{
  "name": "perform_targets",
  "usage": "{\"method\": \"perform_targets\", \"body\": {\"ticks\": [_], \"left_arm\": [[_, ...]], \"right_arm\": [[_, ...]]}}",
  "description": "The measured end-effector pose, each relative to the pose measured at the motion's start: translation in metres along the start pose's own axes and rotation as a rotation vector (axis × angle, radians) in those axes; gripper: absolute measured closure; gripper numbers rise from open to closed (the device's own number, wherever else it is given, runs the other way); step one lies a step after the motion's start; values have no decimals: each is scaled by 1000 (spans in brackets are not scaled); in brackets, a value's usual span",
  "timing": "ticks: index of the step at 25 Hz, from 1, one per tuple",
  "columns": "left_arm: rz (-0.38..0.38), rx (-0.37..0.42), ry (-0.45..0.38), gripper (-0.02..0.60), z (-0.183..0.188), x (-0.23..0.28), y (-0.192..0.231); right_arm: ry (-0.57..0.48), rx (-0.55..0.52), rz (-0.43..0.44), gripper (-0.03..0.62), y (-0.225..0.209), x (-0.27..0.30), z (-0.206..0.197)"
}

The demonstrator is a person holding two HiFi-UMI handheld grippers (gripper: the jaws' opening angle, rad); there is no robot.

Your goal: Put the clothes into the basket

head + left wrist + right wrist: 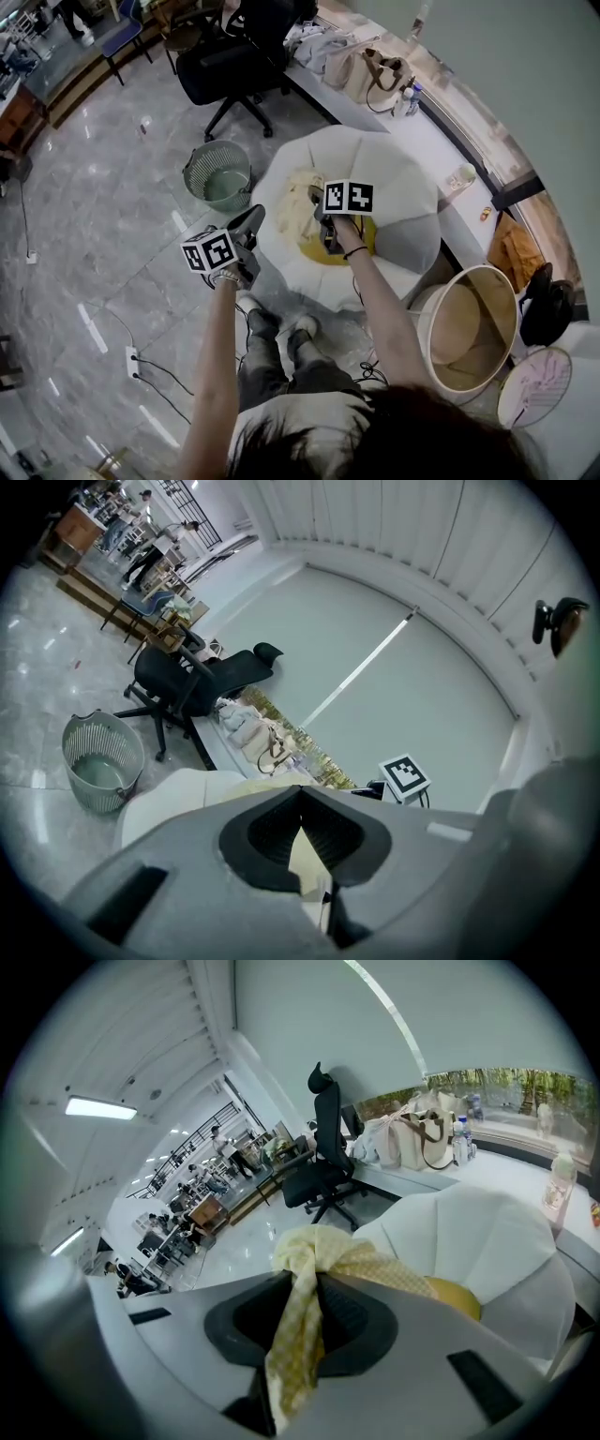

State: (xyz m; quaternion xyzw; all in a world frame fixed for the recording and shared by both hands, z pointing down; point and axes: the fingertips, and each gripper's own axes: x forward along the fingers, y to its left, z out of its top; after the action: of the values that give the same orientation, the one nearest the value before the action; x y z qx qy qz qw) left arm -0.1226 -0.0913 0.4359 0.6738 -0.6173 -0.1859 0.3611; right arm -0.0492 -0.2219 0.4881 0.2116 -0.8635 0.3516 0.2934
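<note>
A pale yellow checked cloth (295, 211) lies bunched on a white petal-shaped seat (403, 187), beside a yellow cushion (352, 251). My right gripper (319, 204) is over the seat, shut on this cloth (319, 1246), which bulges over the jaws and hangs down between the pads (314, 1283). My left gripper (255, 217) is at the seat's left edge. Its jaws (300, 791) meet at the tips, and a strip of the same pale cloth (307, 855) sits pinched between the pads. A round green mesh basket (218, 173) stands on the floor, left of the seat (101, 761).
A tall beige tub (473, 323) stands to the right of my legs, with a round fan (534, 384) beyond it. A black office chair (234, 66) is behind the green basket. Bags (370, 70) sit on the window ledge. A power strip with cables (132, 361) lies on the floor.
</note>
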Motion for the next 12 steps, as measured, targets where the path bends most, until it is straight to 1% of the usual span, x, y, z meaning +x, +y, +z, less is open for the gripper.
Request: {"method": "perform_targets", "body": {"ticks": [5, 12], "left_arm": [[6, -2, -26, 571, 23, -18, 17], [23, -15, -40, 571, 50, -42, 56]], "right_arm": [[14, -14, 15, 523, 33, 23, 7], [38, -18, 29, 523, 73, 64, 8]]}}
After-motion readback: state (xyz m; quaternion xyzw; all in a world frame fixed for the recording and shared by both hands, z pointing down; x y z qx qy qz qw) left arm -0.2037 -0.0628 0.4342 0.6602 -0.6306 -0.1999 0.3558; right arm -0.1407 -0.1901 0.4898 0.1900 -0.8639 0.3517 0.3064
